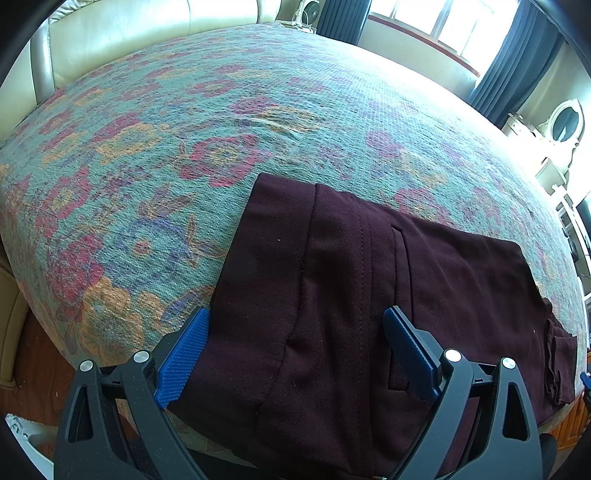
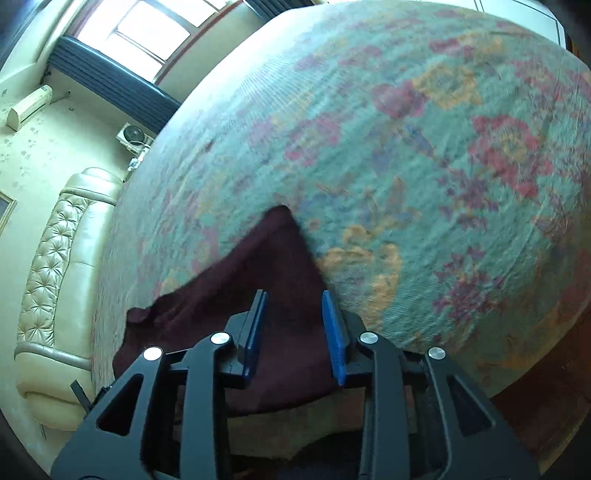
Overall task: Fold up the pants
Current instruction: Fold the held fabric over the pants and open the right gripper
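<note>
Daylight pours through the far window (image 1: 443, 26), blowing it out to white glare, while my right view smears with motion blur and both fisheye pictures bend and darken at the edges.

Home bedroom, my view. Below my left gripper: wide bed under floral bedspread (image 1: 221, 122). Far beyond it: cream padded headboard (image 1: 122, 40), bright window (image 1: 443, 26) with dark blue curtains (image 1: 517, 70). Off to my right: white dresser with oval mirror (image 1: 565, 123). Wall air conditioner (image 2: 29, 107) upper left of my right gripper.
</note>
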### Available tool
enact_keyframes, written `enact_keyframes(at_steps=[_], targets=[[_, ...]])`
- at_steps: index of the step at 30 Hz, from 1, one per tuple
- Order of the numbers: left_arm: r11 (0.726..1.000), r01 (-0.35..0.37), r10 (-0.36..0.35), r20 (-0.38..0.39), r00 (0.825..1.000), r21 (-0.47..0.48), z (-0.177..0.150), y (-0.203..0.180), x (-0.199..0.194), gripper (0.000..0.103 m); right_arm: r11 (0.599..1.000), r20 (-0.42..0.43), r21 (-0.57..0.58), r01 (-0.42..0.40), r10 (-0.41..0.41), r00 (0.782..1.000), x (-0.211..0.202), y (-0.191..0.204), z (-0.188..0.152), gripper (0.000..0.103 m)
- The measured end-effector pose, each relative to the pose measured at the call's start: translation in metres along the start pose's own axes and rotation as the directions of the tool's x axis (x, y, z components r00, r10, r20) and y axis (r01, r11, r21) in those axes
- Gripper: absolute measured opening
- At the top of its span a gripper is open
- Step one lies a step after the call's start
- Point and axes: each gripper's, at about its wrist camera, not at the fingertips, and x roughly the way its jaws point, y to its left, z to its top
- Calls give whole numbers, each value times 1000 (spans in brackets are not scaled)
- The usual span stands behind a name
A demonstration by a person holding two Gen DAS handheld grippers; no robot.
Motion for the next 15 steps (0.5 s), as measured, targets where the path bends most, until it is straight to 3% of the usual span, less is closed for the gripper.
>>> enact_keyframes(at_steps=[4, 8, 12, 15], targets=[[1000, 1, -1, -1, 1000, -1, 0, 0, 0, 93, 988, -104, -68, -141, 133, 986, 32, 61, -18, 47], [1000, 1, -1, -1, 1000, -1, 0, 0, 0, 93, 967, -271, -84, -241, 211, 939, 85, 112, -54, 47], [1000, 0, 0, 1, 1000, 0, 0, 0, 0, 93, 962, -371, -102, -254, 200, 907, 125, 135, -86, 47], [1000, 1, -1, -2, 1000, 1, 0, 0, 0, 93, 965, -371, -123, -233, 173, 912, 135, 136, -95, 47]])
